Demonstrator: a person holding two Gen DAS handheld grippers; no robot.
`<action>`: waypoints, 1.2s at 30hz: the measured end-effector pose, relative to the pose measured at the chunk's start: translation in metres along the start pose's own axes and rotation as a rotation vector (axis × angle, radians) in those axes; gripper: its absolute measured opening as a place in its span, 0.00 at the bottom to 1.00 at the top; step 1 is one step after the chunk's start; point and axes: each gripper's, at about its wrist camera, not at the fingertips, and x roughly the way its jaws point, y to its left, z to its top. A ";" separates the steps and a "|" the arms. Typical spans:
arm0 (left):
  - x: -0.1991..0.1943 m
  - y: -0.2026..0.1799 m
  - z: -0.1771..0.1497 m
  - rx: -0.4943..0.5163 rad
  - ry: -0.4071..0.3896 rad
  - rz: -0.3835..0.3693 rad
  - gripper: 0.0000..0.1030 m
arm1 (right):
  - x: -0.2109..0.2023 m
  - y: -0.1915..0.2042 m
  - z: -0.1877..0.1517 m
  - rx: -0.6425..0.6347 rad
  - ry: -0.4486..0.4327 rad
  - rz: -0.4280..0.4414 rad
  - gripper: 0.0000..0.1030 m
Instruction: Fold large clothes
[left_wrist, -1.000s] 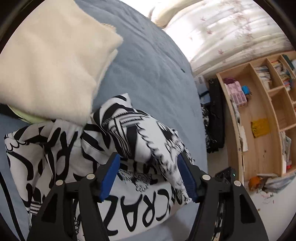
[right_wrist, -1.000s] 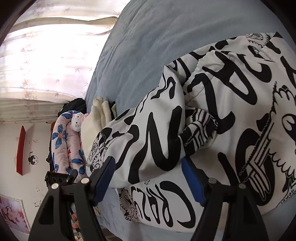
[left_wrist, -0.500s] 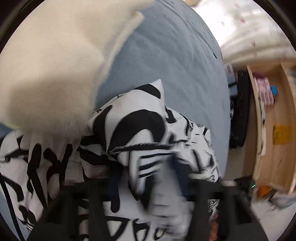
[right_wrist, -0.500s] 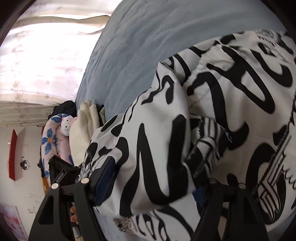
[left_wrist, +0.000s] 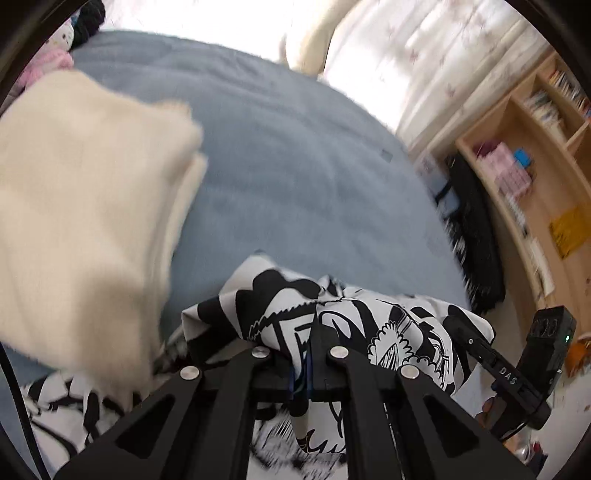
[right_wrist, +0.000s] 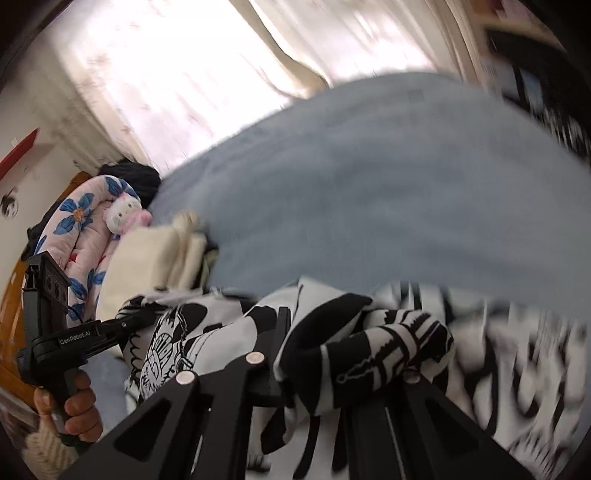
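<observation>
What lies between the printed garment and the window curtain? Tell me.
Only bare blue bedspread lies between the black-and-white garment and the curtain; the left wrist view shows it best. The folded cream cloth sits off to the side.

We see a blue-grey bedspread (left_wrist: 295, 177), a cream folded blanket (left_wrist: 81, 206), a wooden bookshelf (left_wrist: 532, 177), pale curtains (right_wrist: 192, 74), a floral quilt (right_wrist: 85, 236) and a Hello Kitty plush (right_wrist: 123, 218).
</observation>
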 end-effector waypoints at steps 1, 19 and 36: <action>-0.004 -0.001 0.003 -0.005 -0.033 -0.018 0.01 | -0.001 0.001 0.007 -0.027 -0.038 -0.001 0.06; -0.002 0.037 -0.122 -0.214 0.344 -0.023 0.01 | -0.023 -0.080 -0.084 0.349 0.435 0.156 0.06; -0.037 0.034 -0.220 -0.023 0.323 0.134 0.04 | -0.075 -0.070 -0.163 0.175 0.399 0.017 0.35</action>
